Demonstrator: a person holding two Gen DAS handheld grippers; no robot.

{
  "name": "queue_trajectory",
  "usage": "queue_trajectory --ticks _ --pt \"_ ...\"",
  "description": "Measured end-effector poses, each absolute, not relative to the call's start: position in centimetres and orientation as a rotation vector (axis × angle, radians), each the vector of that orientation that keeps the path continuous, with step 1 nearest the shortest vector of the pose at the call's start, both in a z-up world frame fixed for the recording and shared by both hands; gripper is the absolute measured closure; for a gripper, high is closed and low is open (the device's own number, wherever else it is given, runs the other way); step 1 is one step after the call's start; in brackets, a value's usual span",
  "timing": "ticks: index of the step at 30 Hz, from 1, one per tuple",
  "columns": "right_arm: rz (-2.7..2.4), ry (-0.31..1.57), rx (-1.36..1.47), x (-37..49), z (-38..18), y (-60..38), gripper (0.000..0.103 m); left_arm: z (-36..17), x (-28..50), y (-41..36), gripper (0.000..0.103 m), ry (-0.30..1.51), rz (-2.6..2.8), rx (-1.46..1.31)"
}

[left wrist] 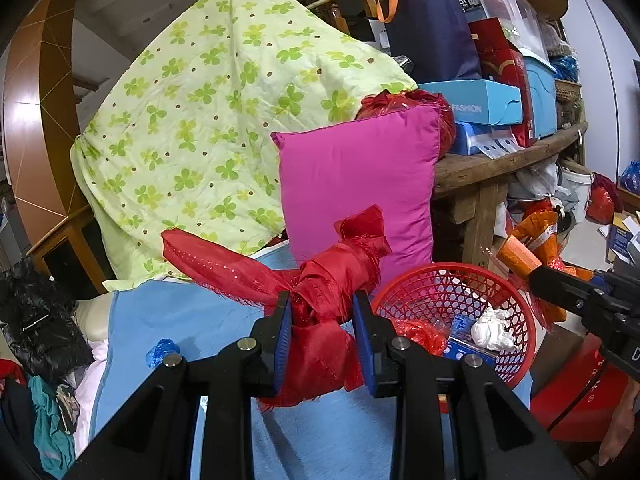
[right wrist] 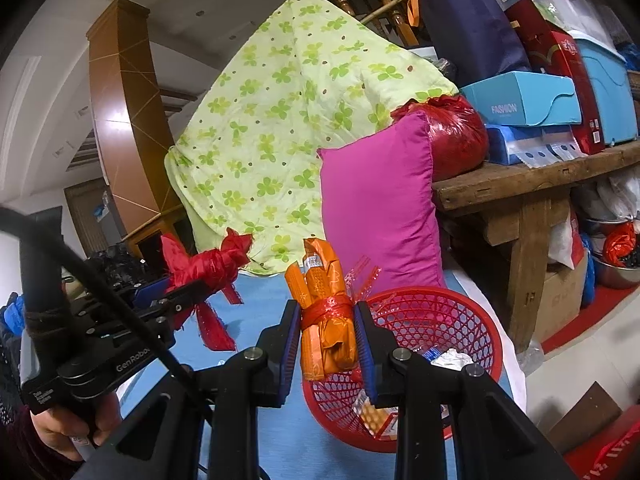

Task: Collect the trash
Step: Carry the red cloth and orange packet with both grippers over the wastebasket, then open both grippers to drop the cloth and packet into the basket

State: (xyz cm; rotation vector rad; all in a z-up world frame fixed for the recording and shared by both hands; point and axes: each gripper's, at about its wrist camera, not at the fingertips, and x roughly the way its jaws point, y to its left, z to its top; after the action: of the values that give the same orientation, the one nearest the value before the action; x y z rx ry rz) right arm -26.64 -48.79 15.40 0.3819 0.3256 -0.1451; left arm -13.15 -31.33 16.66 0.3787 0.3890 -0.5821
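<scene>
Left tool [left wrist: 323, 314]: your blue pads are pressed in on a knotted red ribbon bundle [left wrist: 320, 280], which fills the gap between them; loose ends stick out above and below the grip.
Right tool [right wrist: 327, 322]: your pads are clamped on an orange wrapped bundle [right wrist: 326, 312] tied round its middle with red ribbon; it stands nearly upright in the grip.
Red ribbon bundle: held over the blue sheet [left wrist: 180, 320], just left of the basket [left wrist: 516, 320].
Orange wrapped bundle: held at the basket's left rim in the right wrist view, its lower end in front of the red mesh; whether it touches the rim you cannot tell.
Basket: red plastic mesh, sitting on the blue sheet in front of the pink pillow [left wrist: 356, 184]. It holds a crumpled white tissue [left wrist: 490, 328], a blue packet and a bit of red plastic.
Your hand [right wrist: 68, 428]: seen at the lower left of the right wrist view, wrapped round the left tool's handle, with a dark red sleeve at the wrist.
Pink pillow: stands upright, leaning on the left end of the table [right wrist: 532, 172].
Green clover quilt [left wrist: 208, 120]: draped high behind the pillow, its lower edge lying on the blue sheet.
Table: rough wood, stacked with blue boxes, a red box, a navy bag and a red plastic bag at its left edge.
</scene>
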Motion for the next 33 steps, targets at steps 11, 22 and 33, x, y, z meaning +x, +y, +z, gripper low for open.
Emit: queue_trajectory --ticks 11,22,33 --pt "-0.177 0.363 0.416 -26.0 13.7 -51.2 0.074 15.3 -12.3 -33.7 0.072 0.434 -0.694 0.384" --pt "-0.243 0.437 0.494 -24.8 10.1 -54.8 0.073 10.6 -8.6 -37.7 0.071 0.651 -0.934 0.345" --pt "-0.246 0.551 0.614 -21.7 5.6 -56.6 0.071 7.0 -7.5 -38.4 0.048 0.764 -0.995 0.345"
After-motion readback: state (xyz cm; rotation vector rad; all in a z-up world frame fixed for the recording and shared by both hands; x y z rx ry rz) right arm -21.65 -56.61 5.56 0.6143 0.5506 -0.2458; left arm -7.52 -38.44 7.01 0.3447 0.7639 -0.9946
